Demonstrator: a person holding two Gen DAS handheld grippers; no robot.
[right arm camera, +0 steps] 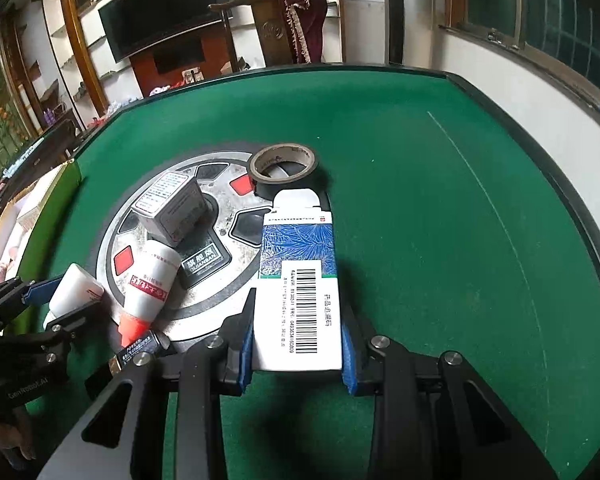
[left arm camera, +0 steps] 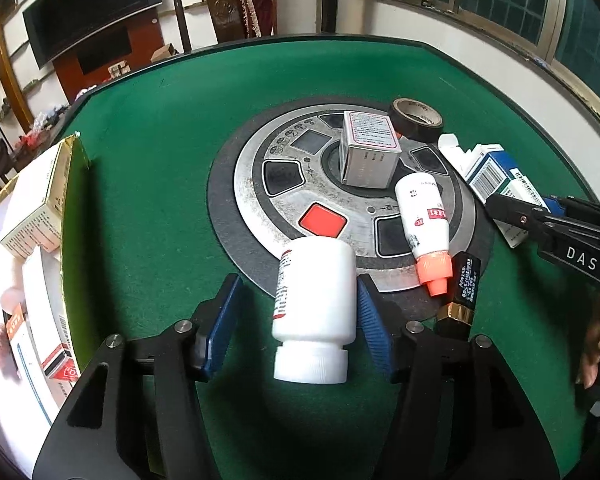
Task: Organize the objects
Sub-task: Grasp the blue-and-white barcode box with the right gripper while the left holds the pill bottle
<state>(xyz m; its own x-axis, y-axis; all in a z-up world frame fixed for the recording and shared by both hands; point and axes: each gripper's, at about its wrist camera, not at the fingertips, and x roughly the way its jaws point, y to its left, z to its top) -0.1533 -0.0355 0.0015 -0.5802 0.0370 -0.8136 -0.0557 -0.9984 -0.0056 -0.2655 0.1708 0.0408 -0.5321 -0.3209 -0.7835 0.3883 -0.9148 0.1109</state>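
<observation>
left gripper (left arm camera: 298,320) gapes apart; right gripper (right arm camera: 298,344) clamps tight.

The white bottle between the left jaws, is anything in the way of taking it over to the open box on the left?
Nothing visible. The white bottle lies on bare green felt, and only felt shows between it and the open box at the left edge. The other items lie on its far or right side.
</observation>
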